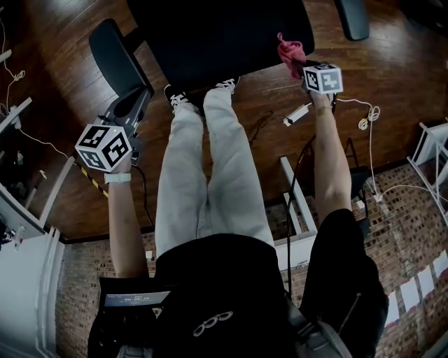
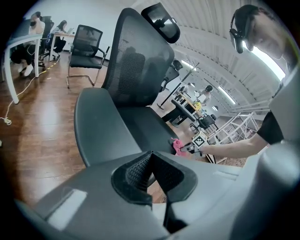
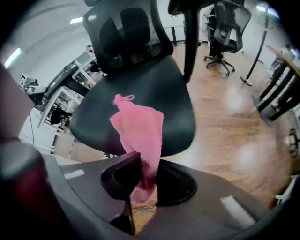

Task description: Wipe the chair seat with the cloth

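The black office chair's seat (image 1: 224, 35) fills the top of the head view, just beyond the person's shoes. My right gripper (image 1: 299, 66) is shut on a pink cloth (image 1: 290, 50) at the seat's right front corner. In the right gripper view the cloth (image 3: 139, 126) stands up out of the jaws (image 3: 145, 171) and drapes over the seat (image 3: 164, 89). My left gripper (image 1: 129, 112) sits by the left armrest (image 1: 119, 52), shut and holding nothing. From the left gripper view, its closed tips (image 2: 151, 153) point across the seat (image 2: 145, 126) toward the cloth (image 2: 178, 146).
Cables and a white plug (image 1: 297, 114) lie on the wooden floor by the right arm. A second chair's armrest (image 1: 352, 17) is at the top right. White frames (image 1: 434, 150) stand at the right and left edges. More office chairs (image 2: 86, 44) stand behind.
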